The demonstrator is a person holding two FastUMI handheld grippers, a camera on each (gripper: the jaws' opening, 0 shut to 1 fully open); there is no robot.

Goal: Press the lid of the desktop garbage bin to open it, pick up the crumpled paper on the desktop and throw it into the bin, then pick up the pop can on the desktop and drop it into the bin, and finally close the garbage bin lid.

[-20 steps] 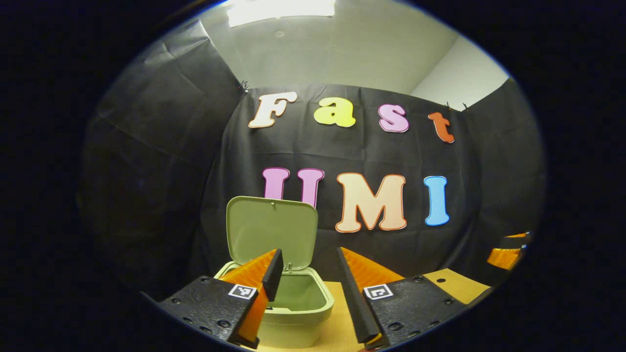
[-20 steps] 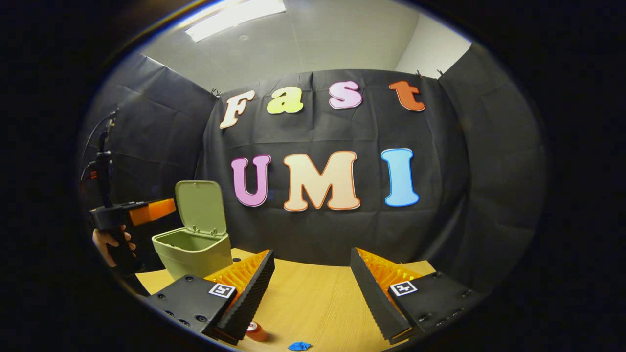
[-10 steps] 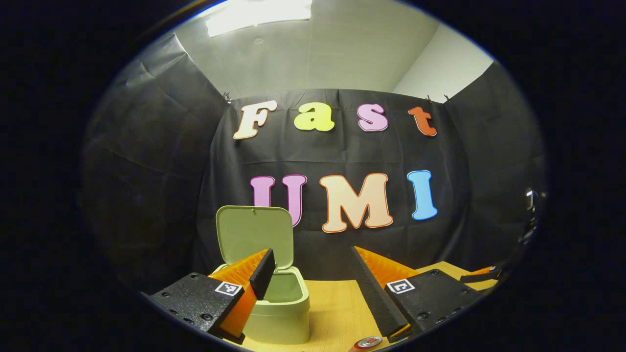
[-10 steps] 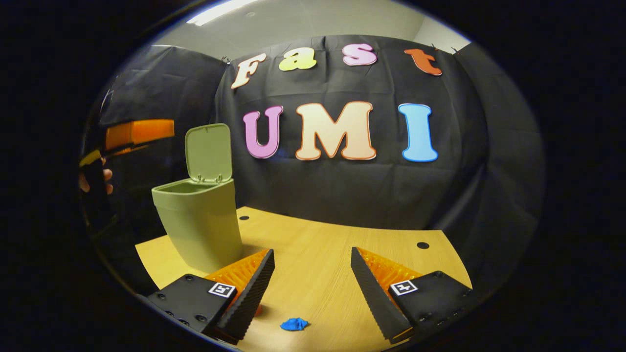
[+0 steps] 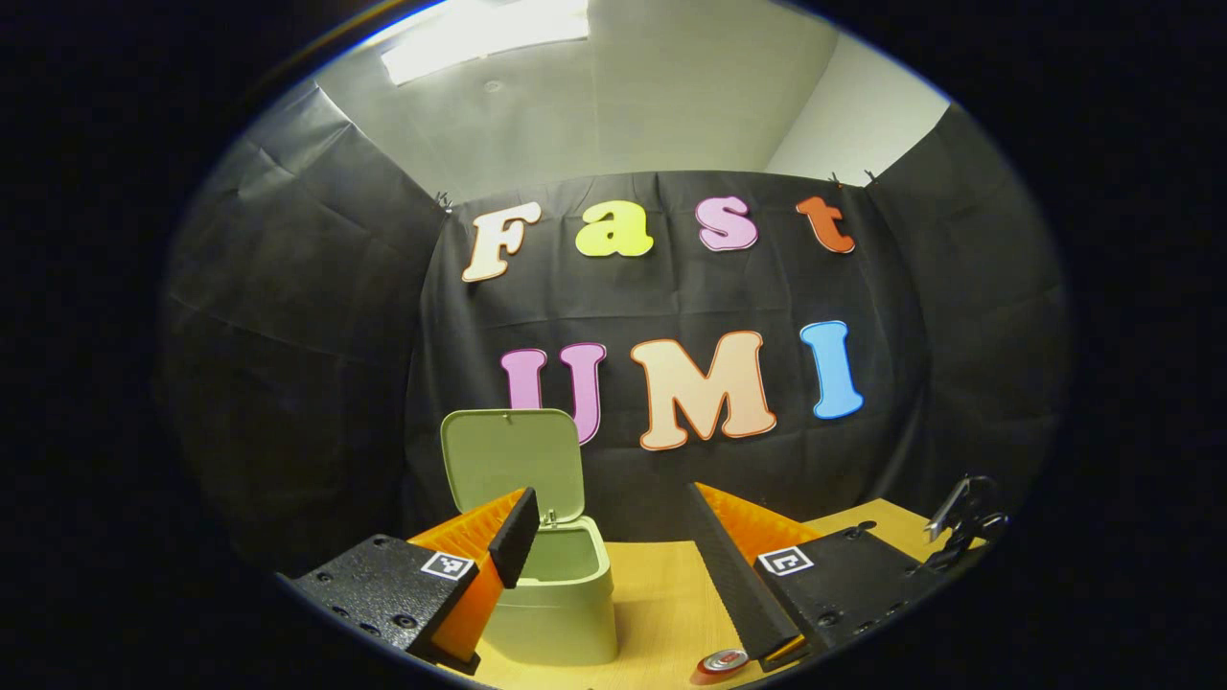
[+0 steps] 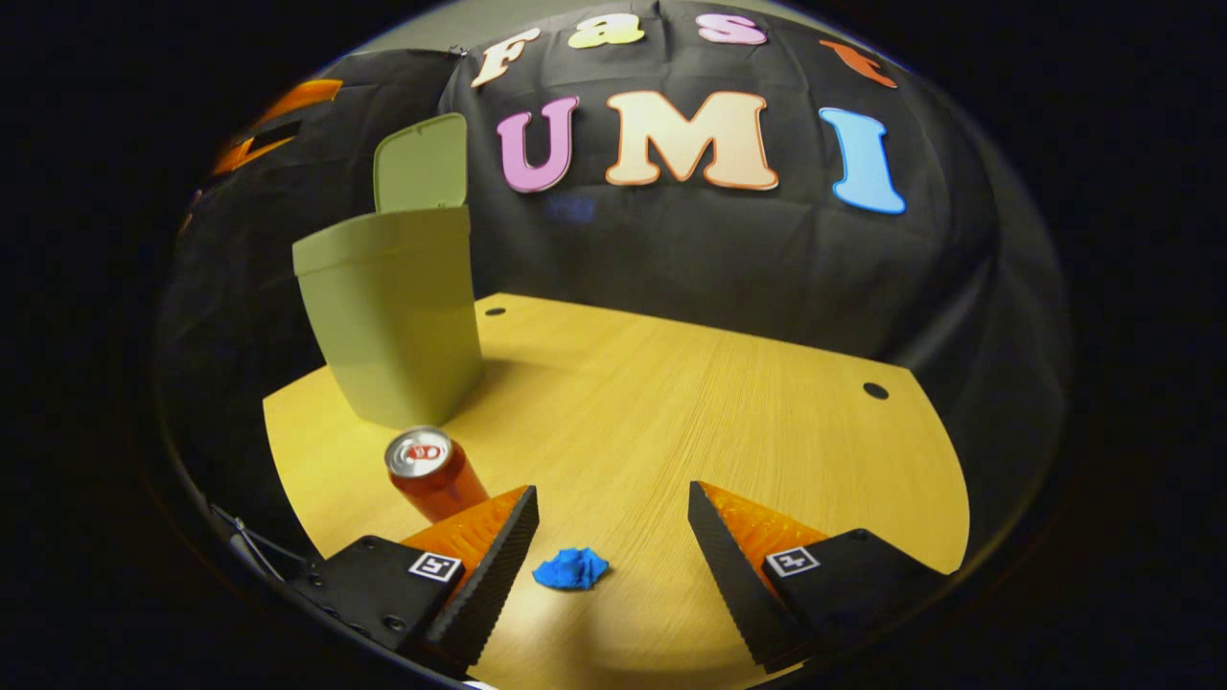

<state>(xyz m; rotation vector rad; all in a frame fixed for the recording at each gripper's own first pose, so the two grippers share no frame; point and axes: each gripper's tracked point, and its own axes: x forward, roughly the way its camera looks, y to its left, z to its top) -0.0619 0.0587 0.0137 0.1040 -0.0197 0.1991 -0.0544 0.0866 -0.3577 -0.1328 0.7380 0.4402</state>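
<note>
- My right gripper (image 6: 613, 522) hangs over the wooden table (image 6: 729, 402), its fingers spread wide apart and holding nothing.
- The blue crumpled paper (image 6: 570, 568) lies on the table between those fingers, nearer the left one.
- The red pop can (image 6: 433, 473) stands upright just beside that finger, in front of the green bin (image 6: 393, 316).
- The bin's lid (image 6: 420, 163) stands raised.
- My left gripper (image 5: 613, 537) points at the open bin, fingers apart and empty.

Green bin (image 6: 393, 316) lid (image 6: 420, 163) up, blue paper (image 6: 570, 568), red can (image 6: 433, 471) upright
</note>
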